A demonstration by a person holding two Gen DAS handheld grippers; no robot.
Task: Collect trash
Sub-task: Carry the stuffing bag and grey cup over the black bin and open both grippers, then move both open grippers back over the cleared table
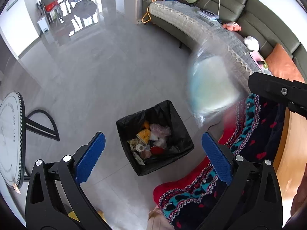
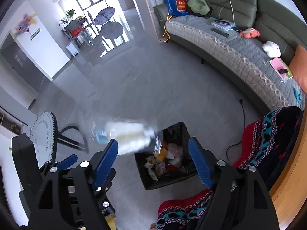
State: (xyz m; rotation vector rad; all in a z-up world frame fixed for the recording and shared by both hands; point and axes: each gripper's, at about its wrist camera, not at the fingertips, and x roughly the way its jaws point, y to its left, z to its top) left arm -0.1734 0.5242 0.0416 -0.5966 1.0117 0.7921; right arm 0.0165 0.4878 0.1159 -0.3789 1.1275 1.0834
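A grey tiled floor (image 1: pixel 115 72) is seen — a black-lined bin (image 1: pixel 153 138) on it, a sofa (image 2: pixel 239 19) behind; both grippers (image 1: pixel 153 153) (image 2: pixel 153 163) are spread, nothing gripped.

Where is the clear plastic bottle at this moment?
The clear plastic bottle is in the air, blurred, held by neither gripper. In the right wrist view it hangs just left of the black-lined trash bin, above the grey floor.

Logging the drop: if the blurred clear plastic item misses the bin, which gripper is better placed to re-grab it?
Right, probably. The plastic item is just past the open right gripper; in the left wrist view it is well off to the side of the left gripper.
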